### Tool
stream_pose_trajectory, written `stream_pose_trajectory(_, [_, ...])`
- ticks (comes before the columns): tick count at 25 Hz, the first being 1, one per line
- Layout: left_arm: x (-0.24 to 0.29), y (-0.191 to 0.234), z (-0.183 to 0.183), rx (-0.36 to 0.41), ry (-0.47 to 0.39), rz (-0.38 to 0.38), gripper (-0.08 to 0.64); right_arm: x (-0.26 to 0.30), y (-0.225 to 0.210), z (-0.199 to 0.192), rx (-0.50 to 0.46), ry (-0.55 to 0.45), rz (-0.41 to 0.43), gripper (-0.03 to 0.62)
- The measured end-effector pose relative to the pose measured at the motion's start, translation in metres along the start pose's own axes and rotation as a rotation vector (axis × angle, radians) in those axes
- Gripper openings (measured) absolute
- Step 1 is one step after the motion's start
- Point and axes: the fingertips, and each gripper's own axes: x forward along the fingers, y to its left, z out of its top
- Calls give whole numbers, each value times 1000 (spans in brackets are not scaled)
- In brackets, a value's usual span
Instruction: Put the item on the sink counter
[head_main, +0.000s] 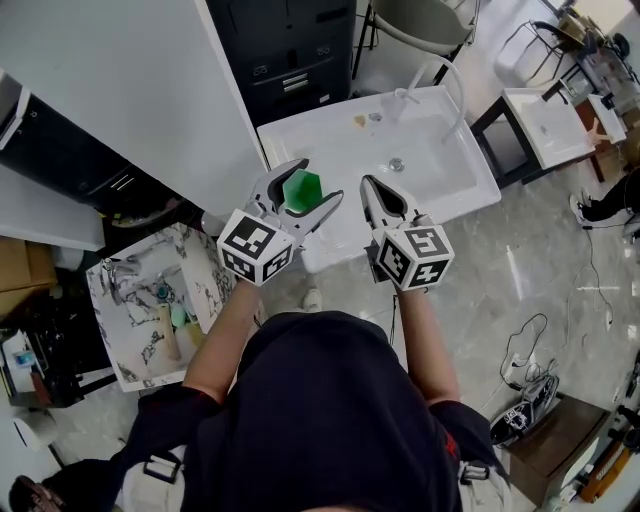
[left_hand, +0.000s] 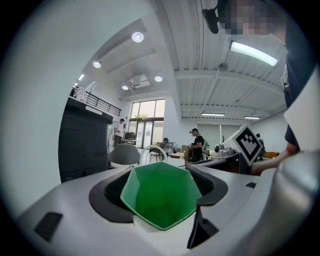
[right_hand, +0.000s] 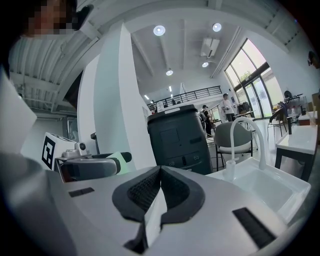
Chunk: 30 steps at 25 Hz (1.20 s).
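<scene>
Left gripper (head_main: 320, 181) jaws grip the green faceted cup (head_main: 300, 190) wide, right gripper (head_main: 368, 184) jaws closed empty; advise lowering it level onto the sink worktop (head_main: 300, 130) ahead.

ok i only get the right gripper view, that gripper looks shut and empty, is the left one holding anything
observer: Yes, the left gripper is shut on a green faceted cup.
operator: over the sink counter yet
observer: Head view shows it above the white sink counter, at its near left part, not set down.
operator: and my gripper
observer: The right gripper is just right of the cup, not touching it.
</scene>
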Motion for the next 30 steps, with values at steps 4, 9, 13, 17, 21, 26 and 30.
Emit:
stream_pose_trajectory(4, [0,11,1,-1,-11,-5,333,13,4,-1,-11,6,5,34])
stream_pose_trajectory(9, [4,18,5,-8,-29,-22,331,26,0,0,11,5,-3,34])
stream_pose_trajectory(13, [6,23,4,-16,-36,-36,331,30,2,-4,16,15,-9,34])
stream_pose_trajectory(17, [7,23,-2,-32,-27,-48,333,30,-1,-9,22,27,-25,34])
stream_pose_trajectory(21, [9,24,-6,-41,-18,-52,333,29,-3,-9,22,29,-32,34])
stream_pose_trajectory(26, [12,26,-7,-45,-11,-54,331,32,-10,-12,37,33,-40,34])
stream_pose_trajectory(30, [17,31,-8,-48,-3,-47,331,37,-13,-12,42,35,-31,34])
